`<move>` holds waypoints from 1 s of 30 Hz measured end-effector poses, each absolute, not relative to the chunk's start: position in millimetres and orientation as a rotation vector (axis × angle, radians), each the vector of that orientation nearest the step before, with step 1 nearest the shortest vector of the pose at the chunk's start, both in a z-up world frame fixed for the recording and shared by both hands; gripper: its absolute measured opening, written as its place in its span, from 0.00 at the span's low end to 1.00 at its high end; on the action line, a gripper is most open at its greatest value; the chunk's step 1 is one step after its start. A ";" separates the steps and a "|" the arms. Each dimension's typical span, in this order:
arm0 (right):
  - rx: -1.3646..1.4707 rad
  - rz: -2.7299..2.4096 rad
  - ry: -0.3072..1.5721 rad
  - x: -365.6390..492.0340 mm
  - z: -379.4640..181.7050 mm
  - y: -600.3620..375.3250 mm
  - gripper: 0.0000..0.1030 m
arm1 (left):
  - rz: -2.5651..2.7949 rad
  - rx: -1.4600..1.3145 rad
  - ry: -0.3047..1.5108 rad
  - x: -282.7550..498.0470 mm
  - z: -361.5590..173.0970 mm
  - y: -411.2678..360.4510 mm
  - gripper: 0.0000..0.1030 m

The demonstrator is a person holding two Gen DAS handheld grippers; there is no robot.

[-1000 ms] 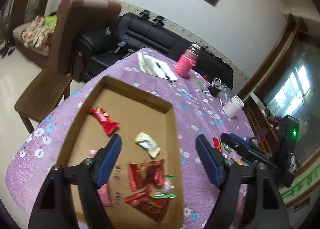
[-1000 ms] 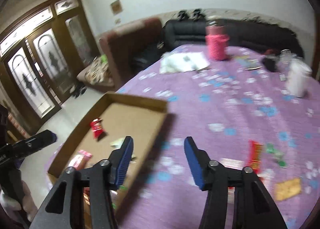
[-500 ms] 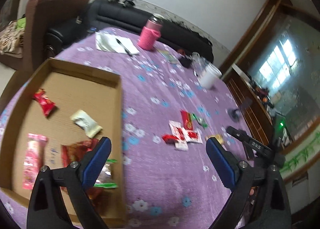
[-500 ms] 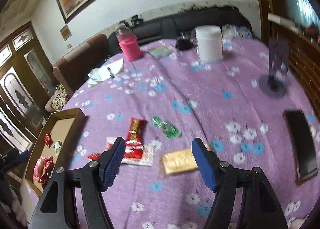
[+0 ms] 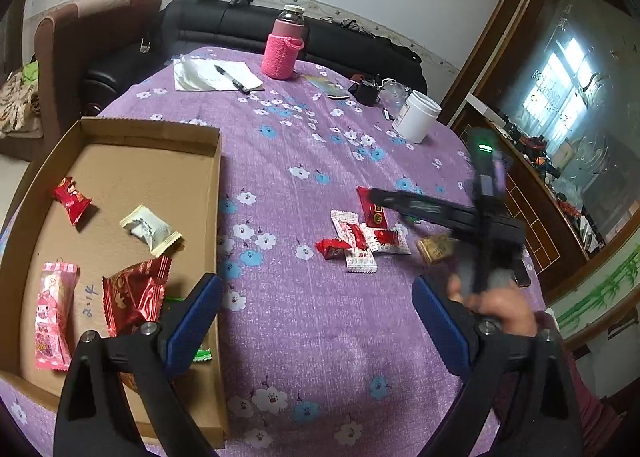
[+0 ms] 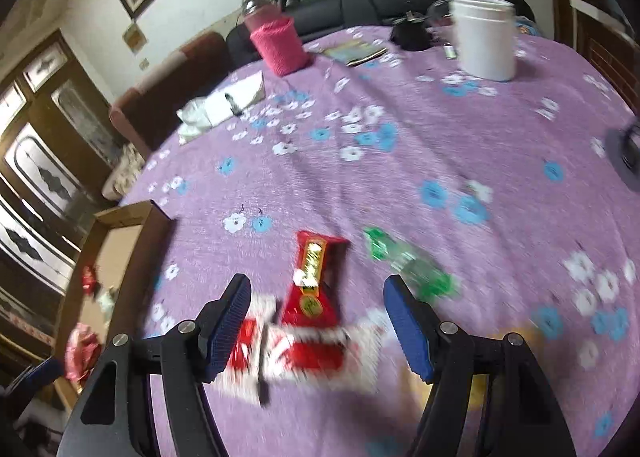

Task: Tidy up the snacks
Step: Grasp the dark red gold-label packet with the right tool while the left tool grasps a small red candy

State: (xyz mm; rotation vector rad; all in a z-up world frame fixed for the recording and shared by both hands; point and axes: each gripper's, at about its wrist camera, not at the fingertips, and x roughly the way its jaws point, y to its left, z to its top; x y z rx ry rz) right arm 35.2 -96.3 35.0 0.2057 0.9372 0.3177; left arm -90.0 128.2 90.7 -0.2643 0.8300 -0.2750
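Purple floral tablecloth point(image 5: 304, 129) covers the table. Cardboard tray point(image 5: 218, 177) at its left edge holds several wrapped snacks. Right of the tray, loose on the cloth: red-and-white packets point(image 5: 362, 241), long red packet point(image 6: 312, 277), green candy point(image 6: 408, 263). Left gripper point(image 5: 316, 321) spread wide, empty, beside the tray. Right gripper point(image 6: 318, 317) wide apart, empty, above the red packet.

White-red packets point(image 6: 304, 353) motion-blurred; gold snack point(image 6: 480, 373) behind right tongs point(image 6: 316, 321)
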 end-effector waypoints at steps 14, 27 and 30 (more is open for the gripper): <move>0.104 0.244 0.983 5.8 21.2 -107.1 0.22 | -0.278 -0.211 0.971 -17.6 58.1 85.7 0.79; 0.166 0.302 0.958 -9.6 18.4 -123.4 0.23 | -0.303 -0.008 1.051 -8.5 19.1 55.4 0.16; 0.163 0.301 0.957 -9.3 18.3 -123.3 0.23 | -0.317 -0.035 1.035 -14.7 22.2 62.0 0.17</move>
